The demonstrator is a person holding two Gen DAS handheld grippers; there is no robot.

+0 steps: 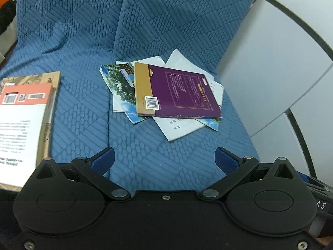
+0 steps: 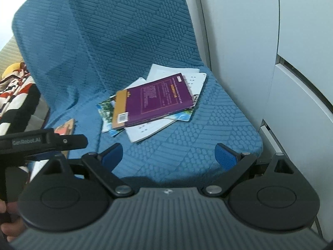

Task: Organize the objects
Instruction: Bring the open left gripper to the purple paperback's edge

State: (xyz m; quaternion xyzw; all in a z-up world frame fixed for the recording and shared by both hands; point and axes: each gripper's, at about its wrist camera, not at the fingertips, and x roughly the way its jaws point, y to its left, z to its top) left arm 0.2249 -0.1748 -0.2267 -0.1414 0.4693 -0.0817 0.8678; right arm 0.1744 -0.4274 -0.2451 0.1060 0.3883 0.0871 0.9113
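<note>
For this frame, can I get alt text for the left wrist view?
A purple book lies on top of a messy pile of booklets and loose papers on a blue textured sofa cover. The open left gripper hovers in front, empty, and an orange and white book lies apart at left.

Sofa cover (image 1: pixel 83 108): blue cloth, matt, raised woven pattern, under both claws.
Purple book (image 1: pixel 179 91): glossy paper cover, ahead of left claw (image 1: pixel 164 160).
Loose sheets (image 1: pixel 181 129): thin matt paper.
Claw pads (image 2: pixel 224 154): blue, textured.

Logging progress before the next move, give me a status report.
Both hand-held grippers, left and right, open, empty. Purple book tops messy pile. Orange book lies apart. Nothing blocking.
</note>
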